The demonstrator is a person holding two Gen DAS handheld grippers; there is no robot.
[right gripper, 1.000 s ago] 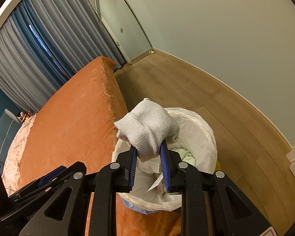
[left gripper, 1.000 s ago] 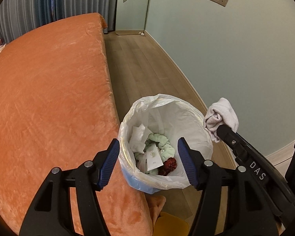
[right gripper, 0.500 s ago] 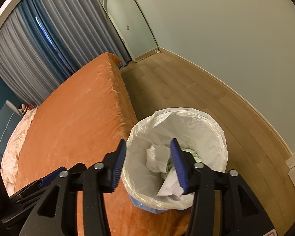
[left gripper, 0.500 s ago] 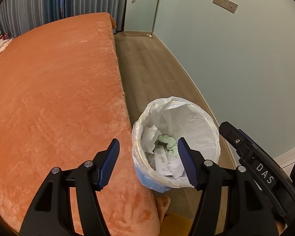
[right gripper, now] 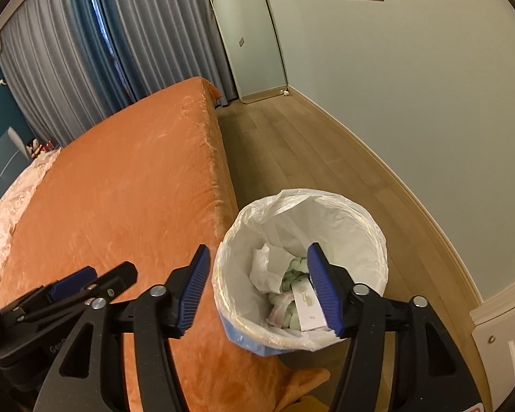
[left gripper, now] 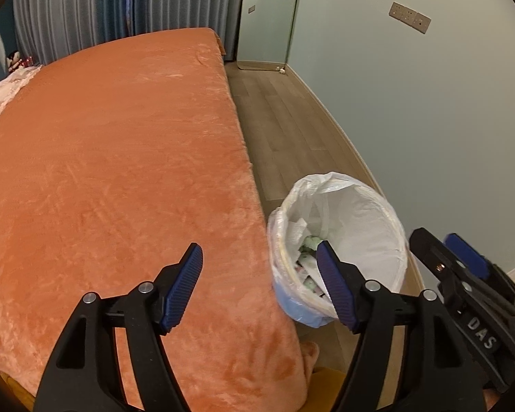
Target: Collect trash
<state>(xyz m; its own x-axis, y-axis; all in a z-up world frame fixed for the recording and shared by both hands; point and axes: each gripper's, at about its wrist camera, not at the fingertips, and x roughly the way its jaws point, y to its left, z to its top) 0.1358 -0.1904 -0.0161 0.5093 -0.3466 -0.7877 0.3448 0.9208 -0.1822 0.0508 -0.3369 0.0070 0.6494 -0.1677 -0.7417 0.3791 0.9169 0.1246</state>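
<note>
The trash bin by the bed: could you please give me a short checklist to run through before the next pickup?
1. Left tool empty: ok, jaws opening, nothing between them.
2. Right tool empty: ok, jaws opening, nothing between them.
3. Trash bin upright beside the bed: ok.
4. Bag folded over the rim: ok.
5. Room left in the bin: ok, trash sits low.
6. More trash on the bed or floor: cannot tell; none in view.
</note>
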